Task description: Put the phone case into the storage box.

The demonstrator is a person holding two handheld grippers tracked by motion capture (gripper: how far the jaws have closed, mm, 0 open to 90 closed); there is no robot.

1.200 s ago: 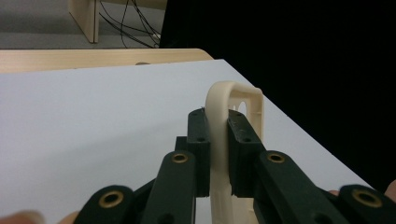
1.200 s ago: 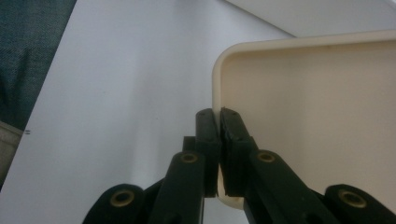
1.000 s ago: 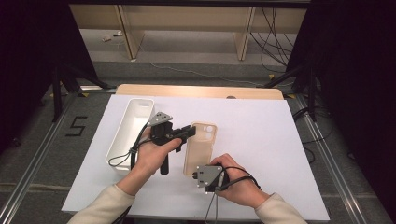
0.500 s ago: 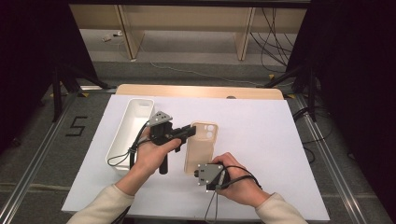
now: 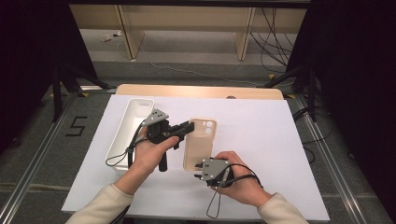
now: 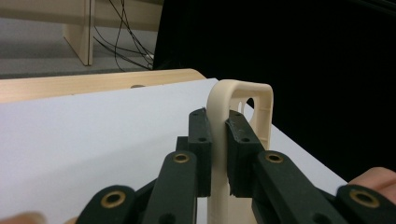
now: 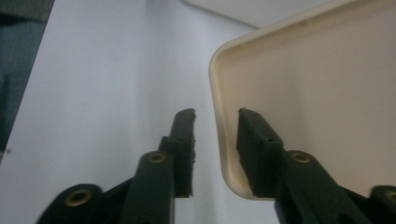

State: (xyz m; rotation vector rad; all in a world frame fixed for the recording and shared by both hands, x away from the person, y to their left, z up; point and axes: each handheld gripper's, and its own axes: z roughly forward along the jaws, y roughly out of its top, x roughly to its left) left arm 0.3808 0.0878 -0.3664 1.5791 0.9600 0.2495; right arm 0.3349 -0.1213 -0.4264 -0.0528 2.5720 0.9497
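A cream phone case [image 5: 200, 140] lies on the white table top, its camera cut-out at the far end. My left gripper [image 5: 189, 127] comes in from the left and is shut on the case's long edge near that end; in the left gripper view the pads press both sides of the case rim [image 6: 243, 100] at my left gripper [image 6: 218, 128]. My right gripper [image 5: 198, 169] sits at the case's near left corner. Its jaws have just been opening: the case's corner rim [image 7: 219, 93] stands between the pads of my right gripper [image 7: 215, 126] with a gap on each side.
A long white tray [image 5: 128, 126] stands left of the left hand, near the table's left edge. A wooden strip [image 5: 201, 91] runs along the far edge. Cables trail from both grippers over the near part of the table.
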